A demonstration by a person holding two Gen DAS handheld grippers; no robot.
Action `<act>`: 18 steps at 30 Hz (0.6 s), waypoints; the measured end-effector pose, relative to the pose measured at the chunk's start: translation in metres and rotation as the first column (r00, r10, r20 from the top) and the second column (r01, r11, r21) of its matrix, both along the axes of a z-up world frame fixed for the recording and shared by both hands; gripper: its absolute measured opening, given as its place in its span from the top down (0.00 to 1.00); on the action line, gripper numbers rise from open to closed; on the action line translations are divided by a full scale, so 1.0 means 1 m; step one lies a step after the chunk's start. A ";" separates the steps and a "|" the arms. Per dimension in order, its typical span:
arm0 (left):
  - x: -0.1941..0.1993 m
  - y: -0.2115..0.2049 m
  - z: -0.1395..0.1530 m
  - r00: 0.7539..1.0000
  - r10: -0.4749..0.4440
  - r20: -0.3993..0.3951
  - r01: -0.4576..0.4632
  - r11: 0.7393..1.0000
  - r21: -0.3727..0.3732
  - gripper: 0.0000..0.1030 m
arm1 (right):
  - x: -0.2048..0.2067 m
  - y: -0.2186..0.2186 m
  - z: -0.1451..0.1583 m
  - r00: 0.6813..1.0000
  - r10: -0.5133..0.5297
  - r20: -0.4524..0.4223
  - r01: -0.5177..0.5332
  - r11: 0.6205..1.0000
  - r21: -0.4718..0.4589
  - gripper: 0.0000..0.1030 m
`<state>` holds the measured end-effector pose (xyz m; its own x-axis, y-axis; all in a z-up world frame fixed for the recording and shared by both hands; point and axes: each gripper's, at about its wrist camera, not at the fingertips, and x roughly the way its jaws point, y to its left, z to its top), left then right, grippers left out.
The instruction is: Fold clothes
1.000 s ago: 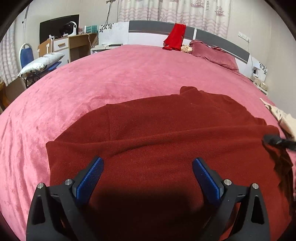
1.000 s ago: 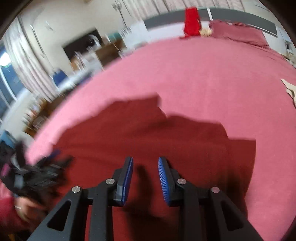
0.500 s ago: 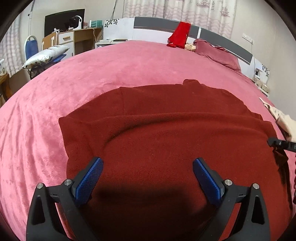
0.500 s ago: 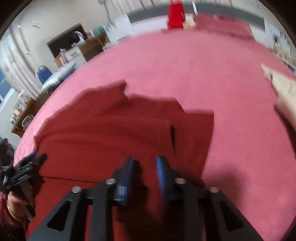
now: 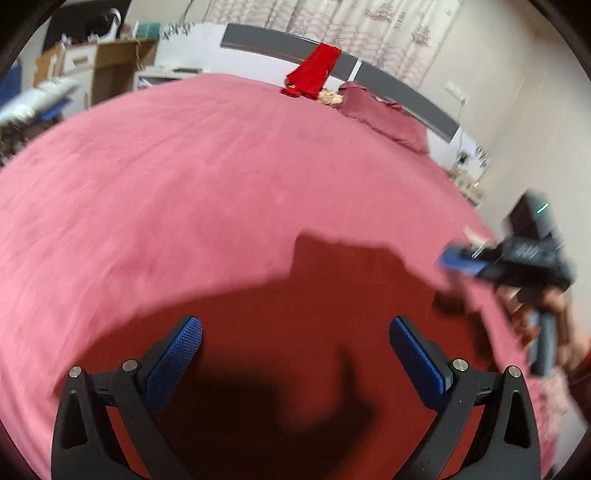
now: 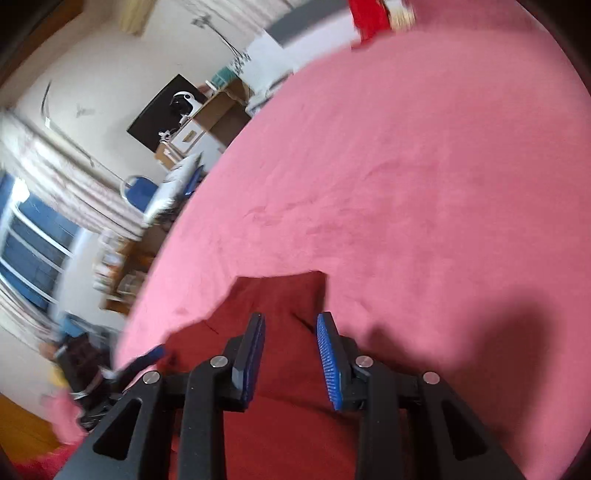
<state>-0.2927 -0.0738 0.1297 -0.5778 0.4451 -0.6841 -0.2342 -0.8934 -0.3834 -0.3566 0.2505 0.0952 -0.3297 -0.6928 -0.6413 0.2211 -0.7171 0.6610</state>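
Dark red garment (image 5: 295, 314) lower centre on pink bed (image 5: 184, 184), folded partway, more folds likely left. Left claw (image 5: 295, 354) spread, empty. Right claw (image 6: 291, 354) opening, nothing pinched.

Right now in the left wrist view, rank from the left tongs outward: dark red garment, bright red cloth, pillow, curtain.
1. Dark red garment, directly under the left tongs.
2. Pillow, far right of the bed.
3. Bright red cloth, draped over the headboard; close to the pillow.
4. Curtain, behind the headboard.
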 end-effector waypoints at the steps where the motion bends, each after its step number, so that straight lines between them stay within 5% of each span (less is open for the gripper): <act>1: -0.017 0.003 -0.002 1.000 -0.015 0.026 0.015 1.000 0.005 0.01 | -0.011 -0.002 -0.010 0.999 -0.001 0.046 0.001 1.000 0.002 0.70; 4: -0.071 0.013 -0.018 0.987 -0.069 0.146 0.065 0.997 0.032 0.01 | -0.041 -0.006 -0.038 0.985 0.000 0.174 0.002 1.000 -0.012 0.69; 8: -0.111 0.025 -0.034 0.969 -0.130 0.212 0.109 0.988 0.109 0.01 | -0.057 -0.015 -0.067 0.958 0.103 0.269 -0.042 0.974 -0.223 0.71; 10: -0.122 0.033 -0.035 0.966 -0.173 0.195 0.149 0.980 0.134 0.01 | -0.061 -0.022 -0.074 0.952 0.122 0.279 -0.059 0.972 -0.226 0.75; 14: -0.136 0.058 -0.037 0.954 -0.199 0.223 0.198 0.980 0.028 0.01 | -0.063 -0.028 -0.075 0.957 0.116 0.265 -0.076 0.985 -0.157 0.96; 16: -0.137 0.066 -0.036 0.945 -0.223 0.240 0.224 0.974 0.023 0.01 | -0.060 -0.029 -0.070 0.965 0.111 0.236 -0.081 0.988 -0.135 0.96; 17: -0.137 0.068 -0.034 0.937 -0.244 0.249 0.241 0.970 0.042 0.07 | -0.059 -0.032 -0.067 0.969 0.107 0.223 -0.081 0.989 -0.122 0.96; 18: -0.137 0.069 -0.033 0.928 -0.271 0.257 0.261 0.963 0.073 0.31 | -0.058 -0.033 -0.065 0.971 0.101 0.218 -0.078 0.990 -0.114 0.96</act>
<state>-0.4296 -0.0045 0.0963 -0.2368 0.5855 -0.7753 -0.3479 -0.7962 -0.4950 -0.4147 0.2179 0.0301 -0.1201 -0.7796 -0.6147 0.1201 -0.6260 0.7705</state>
